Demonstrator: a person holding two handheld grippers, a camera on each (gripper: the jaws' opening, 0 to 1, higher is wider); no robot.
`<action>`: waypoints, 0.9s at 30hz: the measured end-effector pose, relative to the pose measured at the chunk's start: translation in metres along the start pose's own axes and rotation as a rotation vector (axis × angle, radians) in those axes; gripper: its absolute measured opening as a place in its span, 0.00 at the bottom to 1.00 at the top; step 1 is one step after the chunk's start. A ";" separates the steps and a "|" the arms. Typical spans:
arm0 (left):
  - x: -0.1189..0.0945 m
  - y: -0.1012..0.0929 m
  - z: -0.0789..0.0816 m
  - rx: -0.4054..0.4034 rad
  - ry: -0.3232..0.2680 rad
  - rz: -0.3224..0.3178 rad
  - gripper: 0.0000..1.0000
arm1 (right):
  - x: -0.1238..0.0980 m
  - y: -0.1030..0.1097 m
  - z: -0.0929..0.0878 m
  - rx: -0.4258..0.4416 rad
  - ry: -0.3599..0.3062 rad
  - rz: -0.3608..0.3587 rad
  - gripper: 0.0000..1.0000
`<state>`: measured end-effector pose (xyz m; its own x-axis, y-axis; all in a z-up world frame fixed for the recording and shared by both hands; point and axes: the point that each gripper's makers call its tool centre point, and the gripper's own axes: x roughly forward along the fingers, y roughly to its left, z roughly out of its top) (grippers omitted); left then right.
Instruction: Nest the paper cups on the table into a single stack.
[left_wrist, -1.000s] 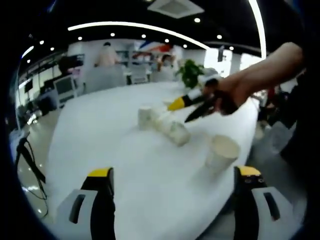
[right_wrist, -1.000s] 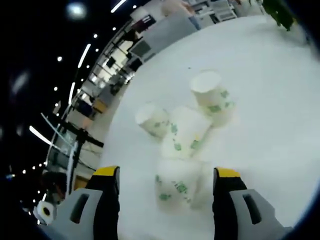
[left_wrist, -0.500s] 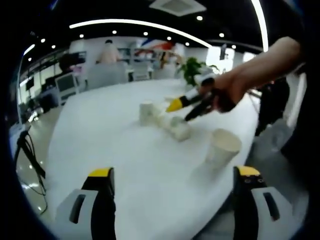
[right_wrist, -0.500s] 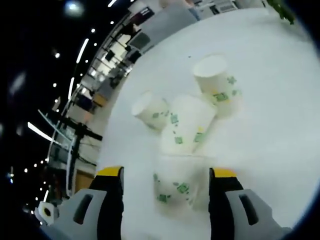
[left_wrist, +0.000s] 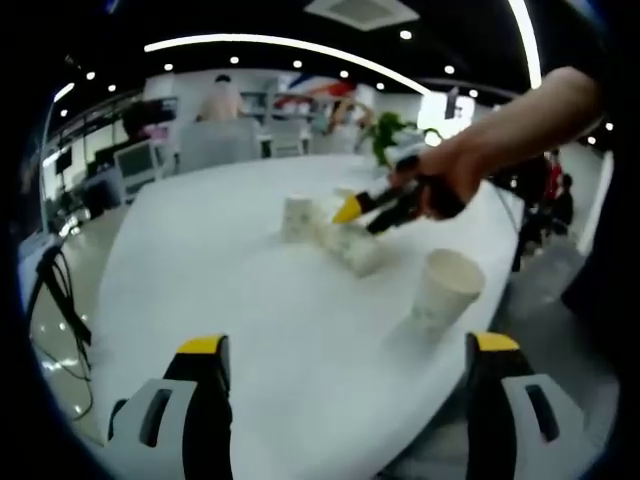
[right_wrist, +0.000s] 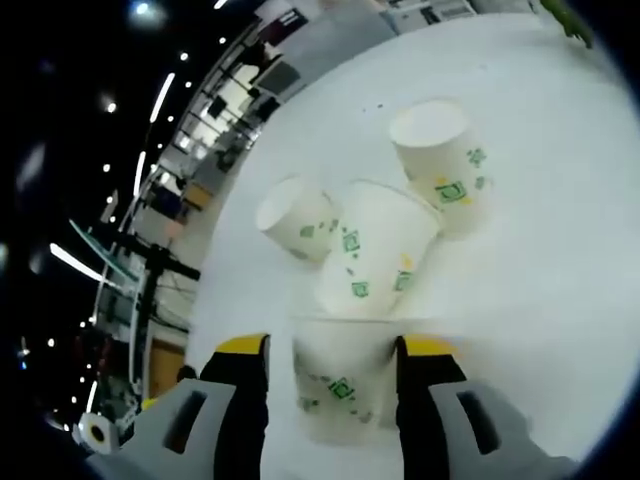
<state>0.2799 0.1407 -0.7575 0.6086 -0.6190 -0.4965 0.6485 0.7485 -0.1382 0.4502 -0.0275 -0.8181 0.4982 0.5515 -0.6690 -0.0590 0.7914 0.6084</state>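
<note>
Yellow-tipped black jaws of the right gripper (right_wrist: 331, 345) stand narrowed on either side of the nearest paper cup (right_wrist: 340, 375), touching its walls just under the rim. Beyond it three more white paper cups with green square prints crowd together: a tipped cup (right_wrist: 375, 260) leaning against the gripped one, a smaller-looking cup (right_wrist: 293, 218) beside it, and an upright cup (right_wrist: 445, 165) behind. The left gripper (left_wrist: 345, 345) hangs wide open over bare white table (left_wrist: 220, 270), holding nothing. In the left gripper view a lone upright cup (left_wrist: 440, 295) stands near the table's right edge, apart from the cluster, with smooth open surface all around it.
</note>
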 end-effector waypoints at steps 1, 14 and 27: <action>0.000 0.000 0.000 0.000 0.002 0.000 0.97 | 0.001 -0.001 0.000 0.000 0.002 -0.001 0.41; -0.003 -0.001 -0.008 -0.012 0.008 0.004 0.96 | 0.013 0.001 -0.002 -0.026 0.036 -0.017 0.41; -0.007 0.002 -0.009 -0.014 0.012 0.017 0.96 | 0.019 -0.001 -0.005 -0.048 0.058 -0.014 0.38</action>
<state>0.2727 0.1493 -0.7623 0.6136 -0.6036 -0.5091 0.6317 0.7621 -0.1422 0.4550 -0.0167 -0.8337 0.4480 0.5537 -0.7020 -0.0949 0.8102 0.5785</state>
